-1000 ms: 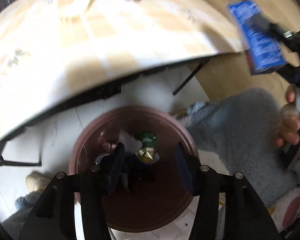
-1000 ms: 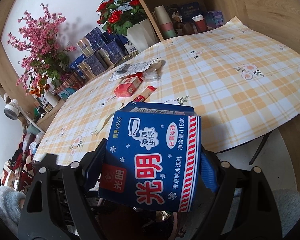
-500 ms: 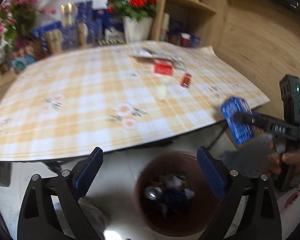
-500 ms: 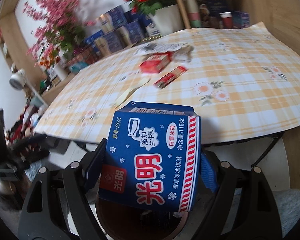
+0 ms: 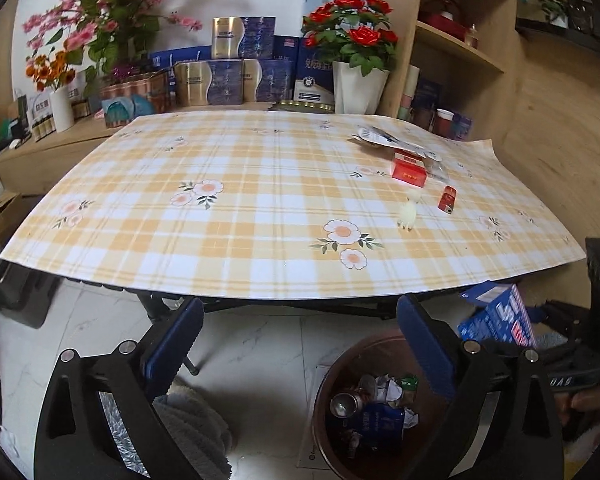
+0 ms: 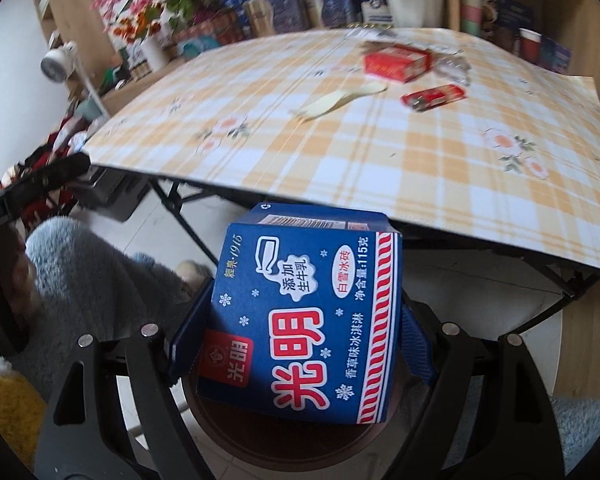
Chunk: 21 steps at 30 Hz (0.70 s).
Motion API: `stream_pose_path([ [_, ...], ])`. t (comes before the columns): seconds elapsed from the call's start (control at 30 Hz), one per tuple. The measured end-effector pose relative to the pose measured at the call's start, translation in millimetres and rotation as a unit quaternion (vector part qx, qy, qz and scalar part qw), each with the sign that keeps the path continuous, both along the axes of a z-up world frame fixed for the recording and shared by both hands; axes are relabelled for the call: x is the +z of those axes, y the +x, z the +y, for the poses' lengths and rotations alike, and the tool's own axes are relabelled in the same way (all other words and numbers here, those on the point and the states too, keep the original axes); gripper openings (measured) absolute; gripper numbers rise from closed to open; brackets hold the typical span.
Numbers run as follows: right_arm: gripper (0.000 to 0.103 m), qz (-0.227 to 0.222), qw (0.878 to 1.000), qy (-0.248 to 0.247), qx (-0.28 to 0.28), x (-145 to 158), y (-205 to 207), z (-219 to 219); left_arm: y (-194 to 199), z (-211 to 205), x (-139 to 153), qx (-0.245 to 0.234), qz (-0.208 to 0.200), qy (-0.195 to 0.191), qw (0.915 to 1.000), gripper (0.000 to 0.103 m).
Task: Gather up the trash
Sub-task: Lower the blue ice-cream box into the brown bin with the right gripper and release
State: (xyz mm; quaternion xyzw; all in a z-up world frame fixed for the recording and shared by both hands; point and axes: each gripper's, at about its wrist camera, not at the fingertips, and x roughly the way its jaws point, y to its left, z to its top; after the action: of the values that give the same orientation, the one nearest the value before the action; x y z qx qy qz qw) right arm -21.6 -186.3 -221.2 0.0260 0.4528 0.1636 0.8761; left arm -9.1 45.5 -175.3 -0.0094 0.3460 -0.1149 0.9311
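Two tools: right tool (image 6: 300, 344) grips blue carton (image 6: 306, 320) above brown bin (image 5: 384, 412); left tool (image 5: 296, 344) gapes empty before counter (image 5: 260, 216).

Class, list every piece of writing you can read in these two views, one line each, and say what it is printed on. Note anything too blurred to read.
"光明": blue ice cream carton, large red characters, and again on its red badge.
"1915": same carton, upper left.
"添加生牛乳": white cloud shape on the carton.
"白雪冰砖": white oval on the carton.
"净含量:115克": carton, beside the oval.
"香草味冰淇淋": carton, lower right.
Red box, blue gift boxes, paper: print too small or blurred.
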Motion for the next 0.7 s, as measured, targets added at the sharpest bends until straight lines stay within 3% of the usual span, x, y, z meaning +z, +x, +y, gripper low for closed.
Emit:
stream_pose_path([
  [0.37,0.081,0.036,0.996,-0.018,0.077,-15,-5,31,-1,4,1,0.008,0.001,-0.003,1.0,0.095],
  [0.7,0.083,0.067,0.998,-0.001,0.02,-26,6,10,1,3,-1,0.011,0.006,0.001,0.9999,0.095],
])
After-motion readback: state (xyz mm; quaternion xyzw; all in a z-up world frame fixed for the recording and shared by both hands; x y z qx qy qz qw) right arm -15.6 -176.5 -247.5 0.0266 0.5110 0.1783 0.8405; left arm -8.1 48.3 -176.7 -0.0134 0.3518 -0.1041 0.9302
